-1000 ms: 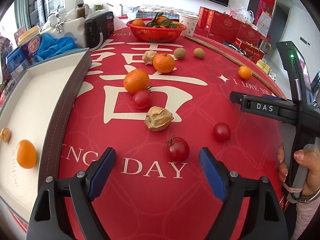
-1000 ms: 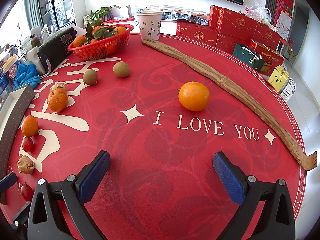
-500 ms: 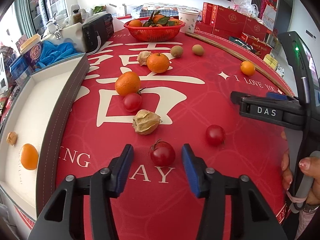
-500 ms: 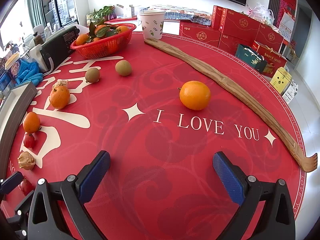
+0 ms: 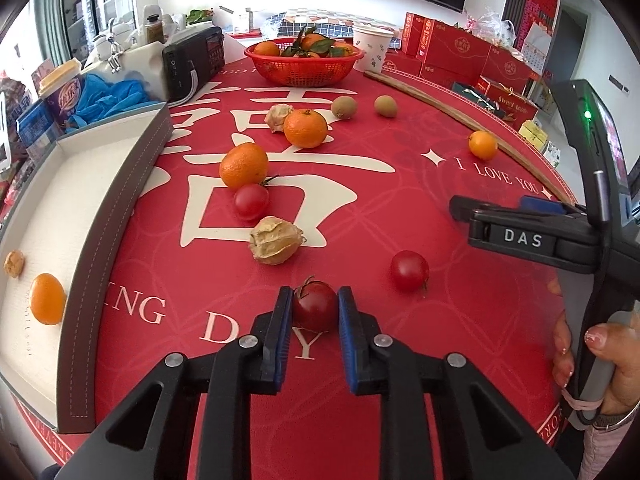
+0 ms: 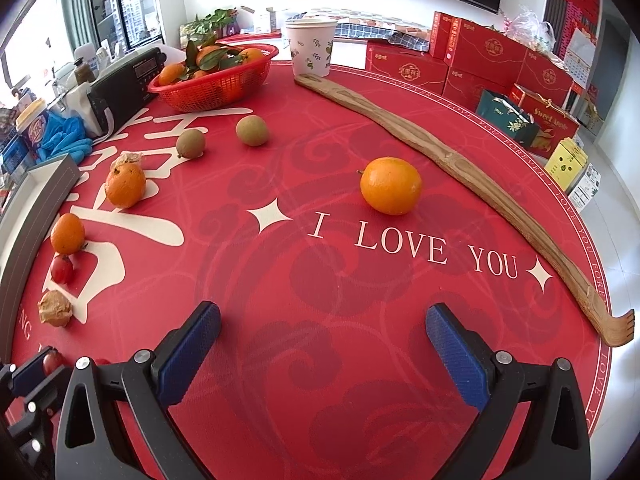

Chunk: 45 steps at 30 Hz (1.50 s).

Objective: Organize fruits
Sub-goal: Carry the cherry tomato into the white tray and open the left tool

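Down on the red counter [image 5: 400, 208], left claw [image 5: 313, 306] tilts steeply, just squeezed onto a dark cherry tomato [image 5: 314, 306]. Right claw [image 6: 322, 342] hovers spread wide. White tray [image 5: 116, 208] holds an orange [image 5: 47, 299]; red basket [image 5: 304, 65] holds leafy oranges.

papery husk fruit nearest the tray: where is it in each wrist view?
Left wrist: husk fruit sits centre, just beyond the dark tomato that the left gripper is shut on.
Right wrist: husk fruit is at the far left edge, below a small tomato.
Shared landmark: the red basket at the far side of the table.
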Available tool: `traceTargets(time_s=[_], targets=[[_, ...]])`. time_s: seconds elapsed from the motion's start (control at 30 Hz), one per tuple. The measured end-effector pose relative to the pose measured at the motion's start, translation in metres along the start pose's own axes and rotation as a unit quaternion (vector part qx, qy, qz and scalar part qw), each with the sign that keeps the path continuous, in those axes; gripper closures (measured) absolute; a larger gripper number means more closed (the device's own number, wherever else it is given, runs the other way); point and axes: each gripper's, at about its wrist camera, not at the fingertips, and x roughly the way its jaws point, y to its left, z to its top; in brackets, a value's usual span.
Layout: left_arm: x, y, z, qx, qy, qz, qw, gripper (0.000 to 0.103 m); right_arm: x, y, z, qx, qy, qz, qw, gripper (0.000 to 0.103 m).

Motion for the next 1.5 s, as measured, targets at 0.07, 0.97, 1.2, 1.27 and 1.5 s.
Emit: traceTargets(time_s=[0.07,0.97,1.2,1.27,1.5], targets=[[-0.006,0.004,-0.001,0.001,-0.012,0.010,0.9999,0.079,-0.002,-0.001,-0.001,0.000,0.006,0.004,1.000,0.000],[-0.047,0.095,0.027,-0.067,-0.090,0.105,0.9881,0.079,-0.035,0.081,-0.037,-0.145,-0.039,0.166,0.975,0.082],[-0.032,0.115,0.062,-0.069,-0.110,0.104,0.9860,0.079,-0.036,0.059,-0.021,-0.076,-0.047,0.206,0.975,0.082],[-0.026,0.125,0.065,-0.080,-0.112,0.100,0.9854,0.079,-0.035,0.061,-0.017,-0.067,-0.043,0.206,0.975,0.082],[-0.021,0.181,0.063,-0.130,-0.088,0.102,0.9824,0.079,-0.030,0.103,0.008,-0.075,-0.027,0.219,0.972,0.082]])
